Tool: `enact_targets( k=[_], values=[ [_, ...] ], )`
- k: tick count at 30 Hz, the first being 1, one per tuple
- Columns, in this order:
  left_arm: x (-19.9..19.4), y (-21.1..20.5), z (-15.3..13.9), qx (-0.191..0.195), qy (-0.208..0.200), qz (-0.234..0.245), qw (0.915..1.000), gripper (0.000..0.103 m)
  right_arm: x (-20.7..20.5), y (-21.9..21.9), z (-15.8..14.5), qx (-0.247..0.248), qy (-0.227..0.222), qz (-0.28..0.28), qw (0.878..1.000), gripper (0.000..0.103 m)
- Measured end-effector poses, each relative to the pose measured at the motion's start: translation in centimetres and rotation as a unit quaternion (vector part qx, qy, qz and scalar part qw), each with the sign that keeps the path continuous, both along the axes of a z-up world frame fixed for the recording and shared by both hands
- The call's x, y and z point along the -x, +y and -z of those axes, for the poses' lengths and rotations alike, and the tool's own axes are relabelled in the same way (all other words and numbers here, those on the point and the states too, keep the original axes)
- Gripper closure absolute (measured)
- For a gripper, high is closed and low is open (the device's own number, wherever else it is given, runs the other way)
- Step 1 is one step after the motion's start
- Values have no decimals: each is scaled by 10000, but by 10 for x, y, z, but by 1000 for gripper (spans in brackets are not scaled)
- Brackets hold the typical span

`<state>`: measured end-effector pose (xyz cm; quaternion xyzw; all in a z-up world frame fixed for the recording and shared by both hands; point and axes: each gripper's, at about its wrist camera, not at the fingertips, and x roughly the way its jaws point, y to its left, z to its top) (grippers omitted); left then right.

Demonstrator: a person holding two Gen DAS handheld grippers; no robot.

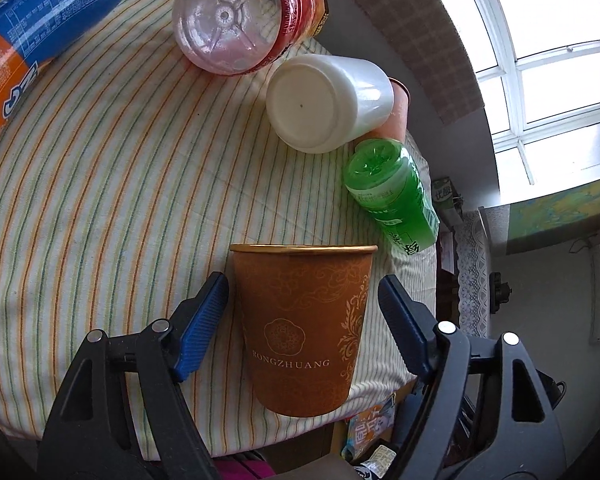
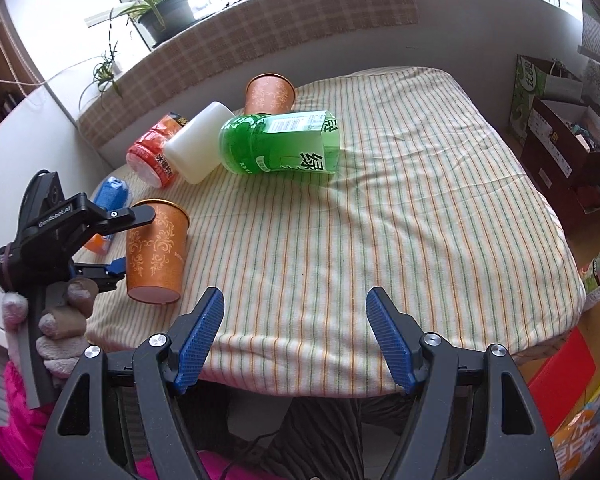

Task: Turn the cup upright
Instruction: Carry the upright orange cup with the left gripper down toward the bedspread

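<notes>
Cup upright; release step in hand.
Your left tool (image 1: pixel 302 316) stands apart around the orange cup (image 1: pixel 302 328), upright near the desk (image 2: pixel 380 220) edge; right tool (image 2: pixel 294 336) apart, empty. Next, withdraw clear.

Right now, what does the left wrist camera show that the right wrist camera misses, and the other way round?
Only the left view shows the cup's lettering and the left hand-held gripper from behind, fingers open on either side of the orange cup. Only the right view shows the gloved hand, the potted plant and the open right hand-held gripper. Both show the cup, the green bottle and the white container.
</notes>
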<state>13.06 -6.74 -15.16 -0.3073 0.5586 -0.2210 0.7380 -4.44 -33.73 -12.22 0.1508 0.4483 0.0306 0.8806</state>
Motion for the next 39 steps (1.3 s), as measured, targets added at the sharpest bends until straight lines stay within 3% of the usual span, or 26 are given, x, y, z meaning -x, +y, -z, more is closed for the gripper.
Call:
enact_targets(
  k=[8, 15, 20, 26, 33, 39],
  values=[
    [-1, -5, 2, -87, -68, 75, 9999, 35, 0, -4, 4, -1, 92, 53, 9999, 30],
    [8, -13, -15, -491, -555, 173, 9971, 35, 0, 0, 0, 90, 32, 56, 9999, 30],
    [22, -22, -35, -1057, -1214, 319, 9864, 35, -1, 5, 1, 84, 55, 3, 9999, 30],
    [32, -30, -50, -1750, -1893, 330, 9656, 35, 0, 9, 0, 107, 36, -22, 9999, 30],
    [27, -37, -53, -2066, -2325, 304, 9499, 35, 2, 8, -1, 137, 27, 5, 9999, 30],
    [14, -47, -43, -2244, -2458, 267, 9426, 35, 3, 8, -2, 149, 25, 11, 9999, 30]
  ],
)
